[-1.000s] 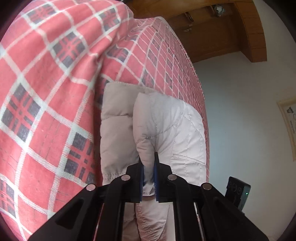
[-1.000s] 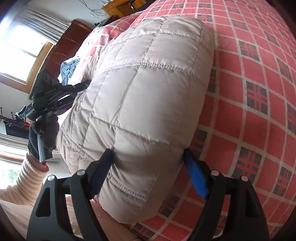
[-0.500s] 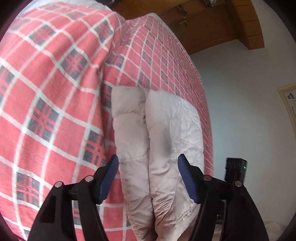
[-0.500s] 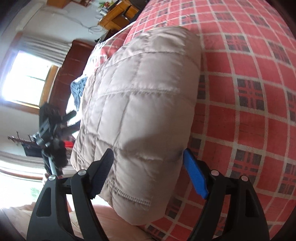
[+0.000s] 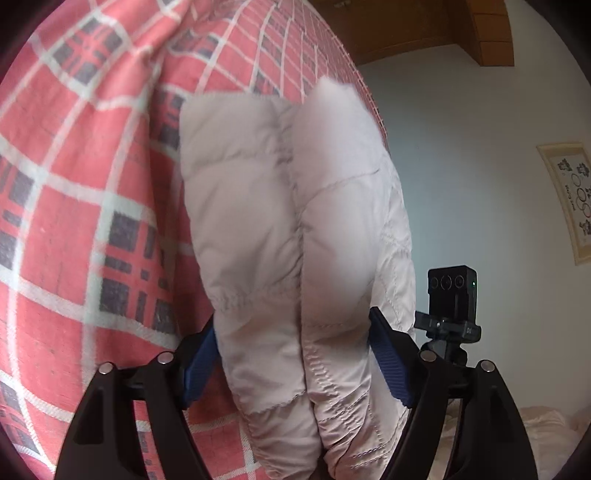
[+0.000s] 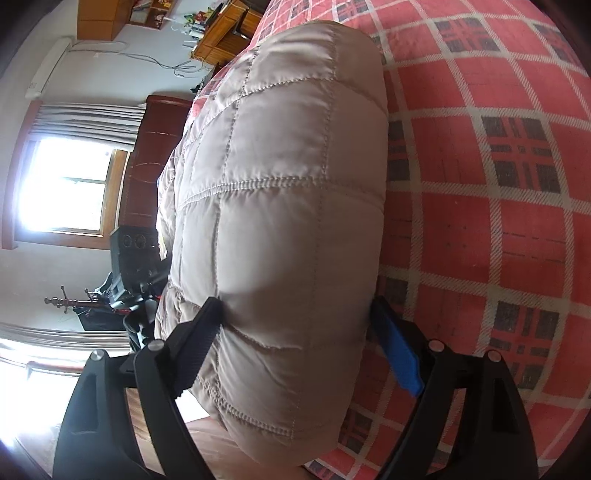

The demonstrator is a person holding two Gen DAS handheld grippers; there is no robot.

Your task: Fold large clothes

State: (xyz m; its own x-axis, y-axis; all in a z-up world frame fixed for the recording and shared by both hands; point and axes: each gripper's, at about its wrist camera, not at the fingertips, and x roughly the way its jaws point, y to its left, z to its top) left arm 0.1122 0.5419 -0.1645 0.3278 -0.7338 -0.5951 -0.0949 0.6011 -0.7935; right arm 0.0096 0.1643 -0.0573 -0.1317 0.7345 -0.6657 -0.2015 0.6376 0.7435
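A pale beige quilted puffer jacket lies folded in a thick bundle on the red plaid bed cover. My left gripper is open wide, with its blue pads on either side of the bundle's two stacked layers. In the right wrist view the same jacket fills the middle. My right gripper is also open and straddles the jacket's rounded end, its fingers against the fabric on both sides. The jacket's underside is hidden.
The plaid cover stretches away to the right. The other gripper's black camera block shows past the jacket; the left gripper appears beside a bright window. Wooden furniture stands at the far wall.
My left gripper, shut on a jacket fold a second ago, has let go, opened wide and moved in around the whole bundle. The right gripper stayed open and tilted slightly.
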